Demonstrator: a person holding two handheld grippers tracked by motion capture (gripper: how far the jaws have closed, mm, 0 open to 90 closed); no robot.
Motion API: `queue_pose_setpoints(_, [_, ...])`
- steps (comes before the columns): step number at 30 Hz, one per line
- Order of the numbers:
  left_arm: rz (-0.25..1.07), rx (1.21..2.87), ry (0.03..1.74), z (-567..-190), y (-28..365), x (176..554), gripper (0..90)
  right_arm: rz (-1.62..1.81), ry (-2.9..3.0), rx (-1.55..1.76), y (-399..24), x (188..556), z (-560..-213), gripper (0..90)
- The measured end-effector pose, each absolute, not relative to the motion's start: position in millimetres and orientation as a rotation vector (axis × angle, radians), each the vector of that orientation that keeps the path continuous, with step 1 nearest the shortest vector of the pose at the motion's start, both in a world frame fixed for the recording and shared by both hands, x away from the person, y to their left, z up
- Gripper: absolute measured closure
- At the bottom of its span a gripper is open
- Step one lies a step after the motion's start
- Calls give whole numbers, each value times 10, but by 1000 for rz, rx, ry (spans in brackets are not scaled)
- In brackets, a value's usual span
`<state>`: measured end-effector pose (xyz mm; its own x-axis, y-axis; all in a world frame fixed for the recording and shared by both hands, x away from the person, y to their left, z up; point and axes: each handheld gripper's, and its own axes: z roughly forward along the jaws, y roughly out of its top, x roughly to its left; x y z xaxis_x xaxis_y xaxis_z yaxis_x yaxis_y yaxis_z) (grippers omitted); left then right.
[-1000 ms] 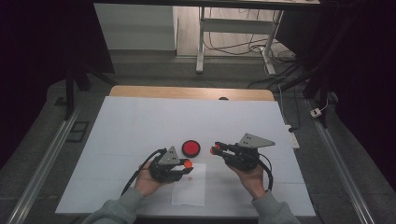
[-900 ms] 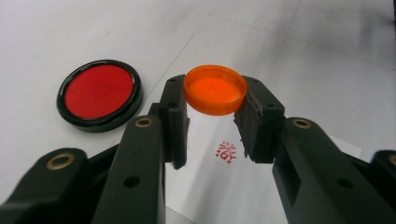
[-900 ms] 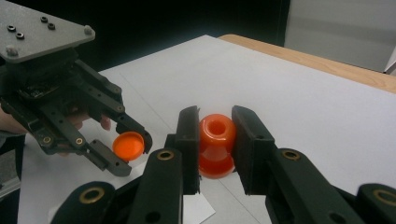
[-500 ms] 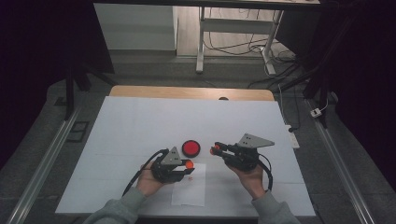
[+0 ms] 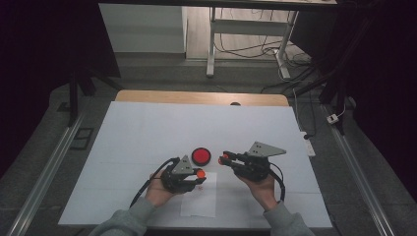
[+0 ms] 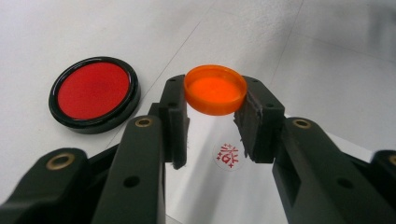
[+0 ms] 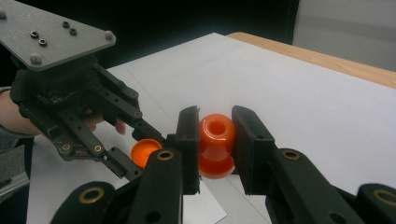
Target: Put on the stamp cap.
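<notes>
In the high view, a white desk point(image 5: 147, 128) carries a round red ink pad point(image 5: 200, 156) in a black case, the landmark here. Just below and to the left of the ink pad, the left claw point(image 5: 199, 174) sits in the person's left hand point(image 5: 160, 191) and pinches a small orange cap point(image 5: 200, 173). A sheet of paper point(image 5: 199, 201) lies on the desk directly below the ink pad, under that claw's tip. To the right of the ink pad, at about the same level, the right claw point(image 5: 224, 159) rests in the right hand point(image 5: 263, 187) and points toward the pad, with an orange stamp point(image 5: 225, 158) at its tip. A grey plate point(image 5: 265, 149) tops this claw.

In the left gripper view, the left claw point(image 6: 215, 100) is closed narrow on the orange cap point(image 6: 215, 89), which sits level between the two pads, open side up. The ink pad point(image 6: 94, 93) lies on the desk to the left of the cap, apart from it. Below the cap, a red round stamp mark point(image 6: 227, 155) shows on the paper point(image 6: 219, 186).

In the right gripper view, the right claw point(image 7: 215, 135) grips the orange stamp point(image 7: 216, 144) by its sides, its hollow end facing the camera. To the left of the stamp, the left claw point(image 7: 140, 151) holds the orange cap point(image 7: 145, 151) just above the paper point(image 7: 205, 210).
</notes>
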<state>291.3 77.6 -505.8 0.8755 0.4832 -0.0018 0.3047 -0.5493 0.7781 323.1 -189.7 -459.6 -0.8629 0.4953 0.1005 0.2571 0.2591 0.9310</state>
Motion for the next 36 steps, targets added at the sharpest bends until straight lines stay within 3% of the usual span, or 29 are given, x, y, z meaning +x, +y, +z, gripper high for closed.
queue_pose_setpoints(36, [263, 2200, 562, -5083, 755, 2902, 643, 1676, 2428, 604, -1541, 3125, -4677, 716])
